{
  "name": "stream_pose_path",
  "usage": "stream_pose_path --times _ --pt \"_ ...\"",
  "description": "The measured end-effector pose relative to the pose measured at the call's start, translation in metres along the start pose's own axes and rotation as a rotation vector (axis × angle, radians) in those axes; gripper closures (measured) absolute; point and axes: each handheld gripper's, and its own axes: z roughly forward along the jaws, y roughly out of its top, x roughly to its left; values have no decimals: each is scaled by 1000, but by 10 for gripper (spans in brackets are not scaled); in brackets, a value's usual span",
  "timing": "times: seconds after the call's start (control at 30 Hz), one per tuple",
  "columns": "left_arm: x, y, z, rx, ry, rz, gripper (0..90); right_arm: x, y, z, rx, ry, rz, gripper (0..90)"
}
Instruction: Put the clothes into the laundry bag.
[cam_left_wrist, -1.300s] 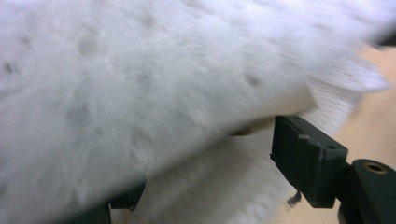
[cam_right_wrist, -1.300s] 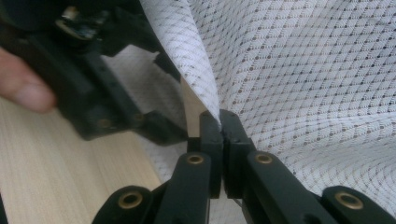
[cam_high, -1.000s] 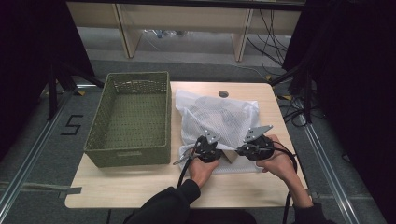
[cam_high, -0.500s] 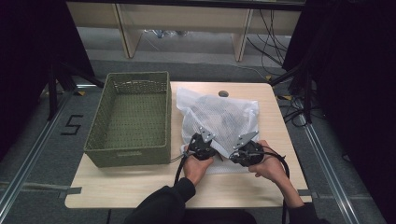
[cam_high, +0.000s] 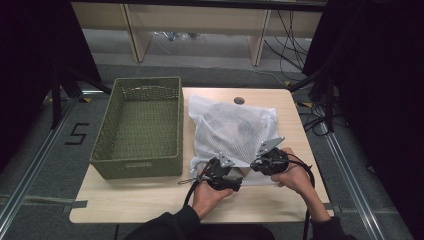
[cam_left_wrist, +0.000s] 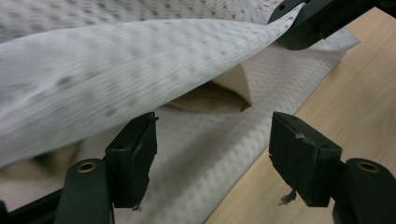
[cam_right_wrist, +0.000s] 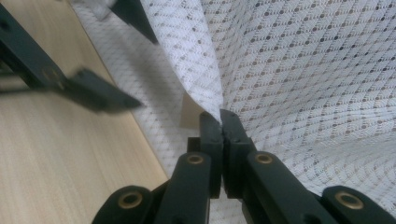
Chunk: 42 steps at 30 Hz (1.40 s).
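A white mesh bag (cam_high: 232, 135) lies on the right half of the wooden bench (cam_high: 150, 200), its far end near the small round hole (cam_high: 239, 100) by the far edge and its near hem close to the person's edge, where both claws work at it. The right gripper (cam_high: 260, 161) sits at the bag's near right corner with its jaws pinched tight on a fold of the upper mesh layer; in the right gripper view the white mesh (cam_right_wrist: 299, 70) rises straight out from between the closed pads and is pulled up like a tent. The left gripper (cam_high: 216, 169) is at the near hem just left of it, and its jaws have just been opening: in the left gripper view they stand wide apart, the lifted upper layer (cam_left_wrist: 140, 70) hanging above and ahead of them, the lower layer lying flat on the bench beneath, and nothing pressed between the pads. Through the gap between the layers something beige (cam_left_wrist: 210, 98) shows inside the bag. A green woven basket (cam_high: 137, 165) stands on the bench's left half, just beside the bag.
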Motion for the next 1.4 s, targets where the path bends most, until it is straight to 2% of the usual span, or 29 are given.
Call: stream_pose_path --times 0.07,0.1,0.13,0.17,0.2,0.27,0.3,0.37,0.4,0.47,0.5,0.63,0.67,0.7,0.73,0.77,0.8,0.83,0.87,0.93,0.97,1.03,1.1,1.13,1.17,1.2,1.3,1.37,1.4 --pt "2 4 10 -2 5 3 330 0 -1 -2 3 -1 8 900" --pt "1 5 16 -21 14 -22 348 -1 -1 -2 -1 0 -4 900" --pt "4 6 21 -13 27 -6 384 -1 -1 -2 -5 4 0 900" --pt "7 9 30 -38 18 -35 403 -1 -2 -3 -1 4 6 900" --pt "8 10 35 -57 3 -45 504 -2 -2 -3 -2 0 0 900" --pt "13 13 38 -76 27 -4 776 -2 -2 -4 4 -2 9 900" --pt "13 14 40 -115 48 -26 776 -2 -2 -4 4 -2 9 900" --pt "22 19 37 -153 93 -47 860 -1 -1 -5 3 5 2 900" --pt "23 21 36 -175 114 -42 877 -1 -1 -3 -7 10 -1 900" --pt "27 26 30 -182 180 2 876 0 0 -3 -6 7 -5 900" --pt "30 29 29 -203 202 10 872 2 0 -2 -1 16 -2 900" --pt "33 25 31 -150 195 37 806 7 4 7 19 32 -30 900" --pt "33 23 31 -136 193 40 783 9 3 10 32 29 -18 900" --pt "34 20 31 -141 186 43 783 9 3 14 44 41 -39 900" --pt "35 19 27 -117 183 49 776 10 2 18 54 42 -31 900" --pt "35 17 26 -131 172 28 746 10 1 25 71 46 -37 900" --pt "38 15 21 -93 160 56 746 10 1 25 71 46 -37 900" --pt "36 12 20 -105 142 16 717 10 0 28 68 49 -32 900" --pt "37 10 17 -96 135 8 677 10 0 32 68 47 -39 900" --pt "36 5 6 -75 106 30 654 10 0 36 68 48 -30 900" --pt "34 2 -1 -70 93 37 641 9 0 38 55 48 -43 900" --pt "34 -3 -14 -26 56 73 613 8 1 41 53 46 -47 900" --pt "31 -9 -21 -31 43 68 581 8 2 44 50 40 -47 900" --pt "30 -12 -25 -19 37 83 563 8 2 44 50 33 -44 900" --pt "28 -15 -27 2 9 94 538 8 3 45 49 30 -38 900" --pt "27 -17 -27 5 12 99 519 7 4 47 47 30 -41 900" --pt "21 -22 -21 41 -34 126 462 7 7 50 41 18 -41 900" --pt "18 -22 -16 58 -45 139 443 6 9 54 32 8 -39 900" --pt "19 -21 -14 74 -52 178 464 5 10 55 33 -2 -40 900"
